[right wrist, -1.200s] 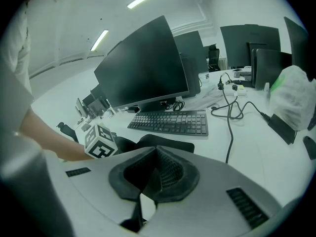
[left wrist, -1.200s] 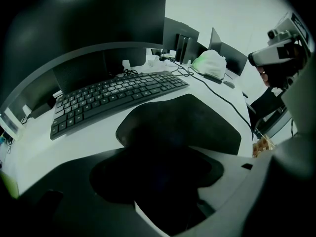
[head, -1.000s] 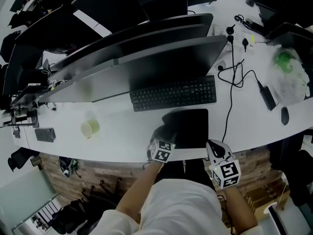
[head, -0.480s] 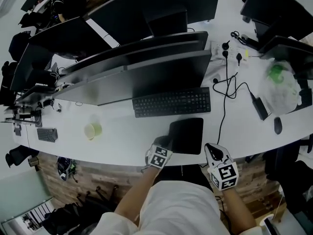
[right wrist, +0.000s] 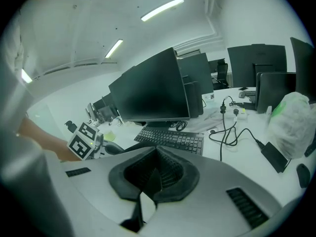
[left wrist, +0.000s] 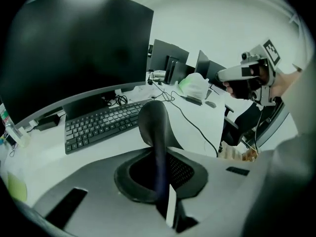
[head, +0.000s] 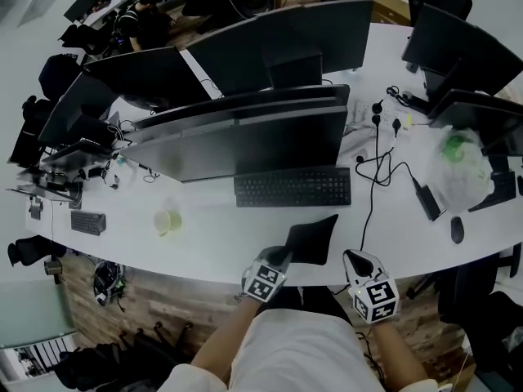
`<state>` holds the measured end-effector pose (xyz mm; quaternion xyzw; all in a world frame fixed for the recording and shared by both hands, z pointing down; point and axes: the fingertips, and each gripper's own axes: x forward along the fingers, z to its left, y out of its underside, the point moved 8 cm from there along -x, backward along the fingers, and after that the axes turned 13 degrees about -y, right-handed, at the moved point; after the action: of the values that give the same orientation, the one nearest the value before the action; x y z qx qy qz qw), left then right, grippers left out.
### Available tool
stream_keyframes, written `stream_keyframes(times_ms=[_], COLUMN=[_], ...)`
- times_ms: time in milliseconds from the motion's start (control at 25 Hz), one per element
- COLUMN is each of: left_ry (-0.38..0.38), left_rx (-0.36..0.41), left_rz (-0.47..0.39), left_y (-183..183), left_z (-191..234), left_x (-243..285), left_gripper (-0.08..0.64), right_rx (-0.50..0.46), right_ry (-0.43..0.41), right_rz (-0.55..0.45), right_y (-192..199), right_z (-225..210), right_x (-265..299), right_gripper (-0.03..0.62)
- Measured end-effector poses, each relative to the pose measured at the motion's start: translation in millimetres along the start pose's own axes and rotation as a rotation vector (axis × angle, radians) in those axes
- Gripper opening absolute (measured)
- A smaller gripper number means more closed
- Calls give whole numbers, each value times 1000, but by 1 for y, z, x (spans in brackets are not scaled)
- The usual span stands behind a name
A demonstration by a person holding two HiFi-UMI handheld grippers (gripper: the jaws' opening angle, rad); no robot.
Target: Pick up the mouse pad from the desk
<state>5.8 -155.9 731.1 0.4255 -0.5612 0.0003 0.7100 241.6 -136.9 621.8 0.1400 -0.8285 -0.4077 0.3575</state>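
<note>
mouse pad (head: 312,237), plain black, curled upward in just-closed left tool (head: 282,257); right tool (head: 356,261) closed on nothing

Head view: camera above the person, facing steeply down on the curved white desk (head: 212,235), far enough back to take its whole span; keyboard (head: 292,187) at centre, monitor (head: 245,141) at 11 o'clock, left gripper (head: 280,257) at 6 o'clock, right gripper (head: 353,260) at 5 o'clock. Left gripper view: rides on that gripper, very close, low over the near desk edge, looks along the jaws across the desk; mouse pad (left wrist: 155,127) fills centre, keyboard at 9 o'clock, right gripper at 2 o'clock. Right gripper view: equally low and close, faces the monitor at 12 o'clock, left gripper at 9 o'clock. All three share keyboard, monitor, desk, plastic bag (right wrist: 291,125)
</note>
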Motion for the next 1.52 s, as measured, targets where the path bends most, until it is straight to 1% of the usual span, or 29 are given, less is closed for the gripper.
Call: stream_keyframes(times_ms=[120,280,440,520,640,760,1000,1240,1520], left_ry=[-2,-6,-11,-14,-14,-2,-10,-15,-25], left_rx=[7,13,10,0,-34,-65,-76,-89,-95], left_rz=[-40,-92,-169,-210,-273,-306,-403,-496,-558], left_y=[-2,2,4,7,9,17,30,38,43], left_z=[-2,-4,5,11,22,31,42,51,52], left_x=[-21,-58,-96,-118,-156,-189,-248,-295,-335], left_gripper=[44,44,44,44,44,44,44,44,44], right_rx=[-24,-45,-84,-105,-128,-156,-202,-259,-284], right_ry=[4,10,27,39,53,63,70,69,98], right_rz=[-15,-46,-83,-97,-124,-149,-186,-230,-260], right_y=[-5,-15,-24,-25,-26,-29,-30,-34,-36], right_z=[9,33,60,77,105,135,186,233,261], right_x=[-4,-13,-18,-20,-25,-32,-44,-61,-84], right_gripper=[11,11,11,11,11,11,11,11,11])
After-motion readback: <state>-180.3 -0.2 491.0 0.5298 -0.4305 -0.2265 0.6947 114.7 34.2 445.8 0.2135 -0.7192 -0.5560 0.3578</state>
